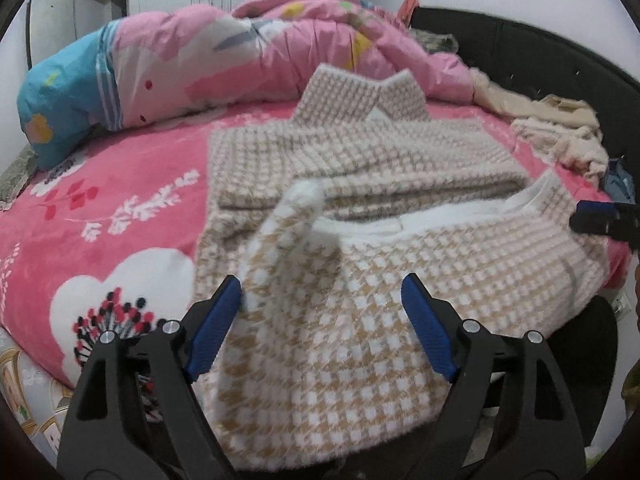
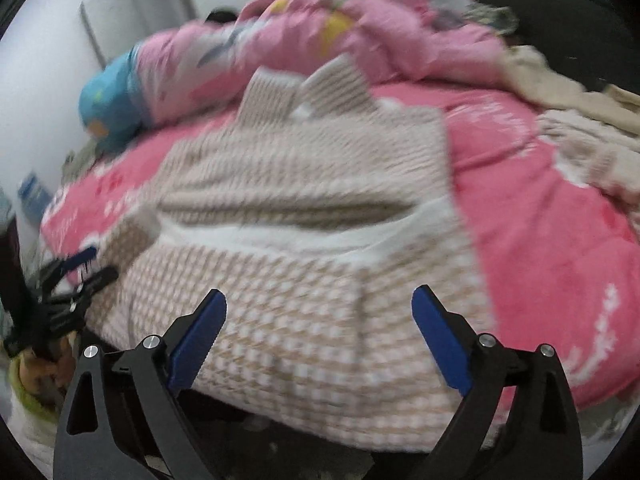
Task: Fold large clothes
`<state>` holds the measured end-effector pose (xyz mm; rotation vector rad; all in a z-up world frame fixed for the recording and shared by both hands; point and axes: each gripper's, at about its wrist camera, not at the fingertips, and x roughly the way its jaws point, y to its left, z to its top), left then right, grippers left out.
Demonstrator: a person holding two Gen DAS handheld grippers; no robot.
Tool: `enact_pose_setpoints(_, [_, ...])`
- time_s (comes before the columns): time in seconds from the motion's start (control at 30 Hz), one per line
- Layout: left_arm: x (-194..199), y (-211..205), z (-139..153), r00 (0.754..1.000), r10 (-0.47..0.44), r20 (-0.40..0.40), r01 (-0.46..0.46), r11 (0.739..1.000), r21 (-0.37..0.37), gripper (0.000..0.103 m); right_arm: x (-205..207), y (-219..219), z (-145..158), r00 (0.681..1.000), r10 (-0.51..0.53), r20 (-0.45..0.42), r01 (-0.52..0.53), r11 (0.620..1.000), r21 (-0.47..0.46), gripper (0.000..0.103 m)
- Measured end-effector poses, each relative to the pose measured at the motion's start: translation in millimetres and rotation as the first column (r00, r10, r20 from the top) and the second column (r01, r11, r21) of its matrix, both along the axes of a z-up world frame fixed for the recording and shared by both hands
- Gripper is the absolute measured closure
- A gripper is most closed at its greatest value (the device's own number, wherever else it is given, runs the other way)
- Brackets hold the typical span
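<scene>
Both the left gripper and right gripper hang wide open, empty, over the houndstooth sweater half-folded on the bed. Looks thick, soft, floppy, probably fairly light; I'd pinch the near hem corners.

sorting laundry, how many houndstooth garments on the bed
1: the houndstooth coat lies mid-bed on the pink sheet, partly folded. The cream heap by the headboard may hide more.
</scene>
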<state>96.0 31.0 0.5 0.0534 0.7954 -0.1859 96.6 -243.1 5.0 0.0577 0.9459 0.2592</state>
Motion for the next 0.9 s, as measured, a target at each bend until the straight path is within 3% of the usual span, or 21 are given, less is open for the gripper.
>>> enact_pose_setpoints(0.2, [15,5,-25,0.996,0.029,-0.085,-0.03,0.999,-0.011,0.023,14,17,-44,0.995,0.014,-0.1,-0.017,0.999,-0.036,0.007])
enact_pose_setpoints(0.9, [18,16,-33,0.996,0.029,-0.089,-0.035,0.997,-0.064,0.021,15,3,-52,0.995,0.011,-0.103,-0.002,0.997,0.082,0.006])
